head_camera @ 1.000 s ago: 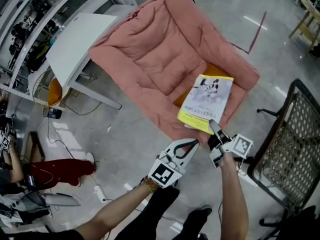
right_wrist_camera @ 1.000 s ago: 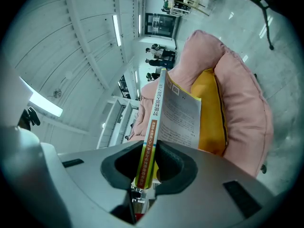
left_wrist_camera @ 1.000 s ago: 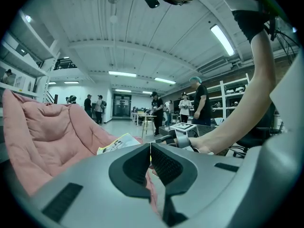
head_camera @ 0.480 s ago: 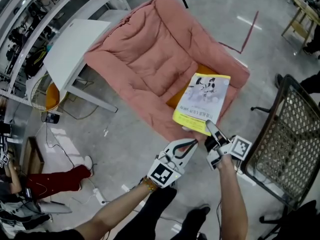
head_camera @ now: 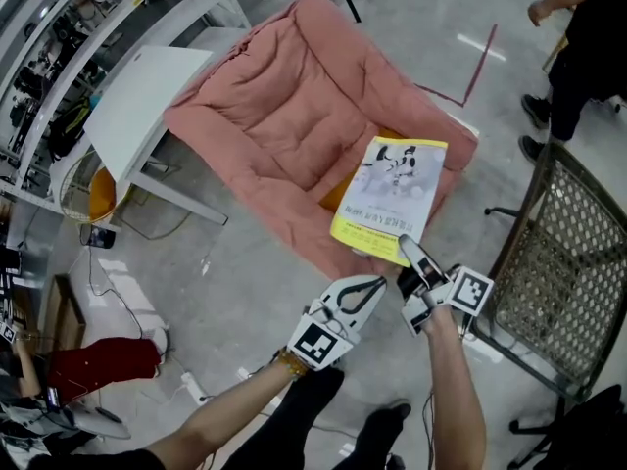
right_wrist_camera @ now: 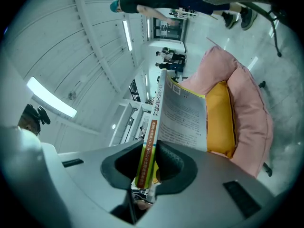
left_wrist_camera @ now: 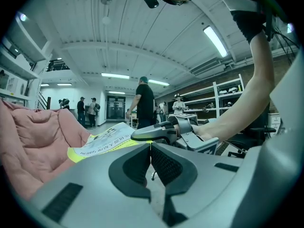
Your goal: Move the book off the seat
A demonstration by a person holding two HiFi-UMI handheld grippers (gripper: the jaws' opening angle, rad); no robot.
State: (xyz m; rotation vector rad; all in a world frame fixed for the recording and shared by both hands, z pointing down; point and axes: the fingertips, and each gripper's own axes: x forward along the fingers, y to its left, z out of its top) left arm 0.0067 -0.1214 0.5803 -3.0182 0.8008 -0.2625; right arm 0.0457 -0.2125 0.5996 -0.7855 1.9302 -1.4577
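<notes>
The left gripper (head_camera: 368, 288), jaws pressed together on nothing, sits low in the head view with its marker cube toward 7 o'clock and its tips aimed toward 1 o'clock, where the book (head_camera: 392, 199) lies just beyond them. The bare left forearm (head_camera: 220, 409) runs in from the lower left, slanting up to the wrist. Just beside it, at 3 o'clock, the right gripper (head_camera: 409, 251) pinches the book's near edge by the spine; its own view shows the orange and yellow spine standing on edge between the two pads. From these jaws the yellow-bordered book reaches toward 11 o'clock, over the front right corner of the pink padded seat (head_camera: 284, 116) and an orange cushion (head_camera: 338, 192) tucked there. The right forearm (head_camera: 456, 390) rises almost straight from 6 o'clock. A mesh chair (head_camera: 558, 272) stands at 3 o'clock of both grippers.
</notes>
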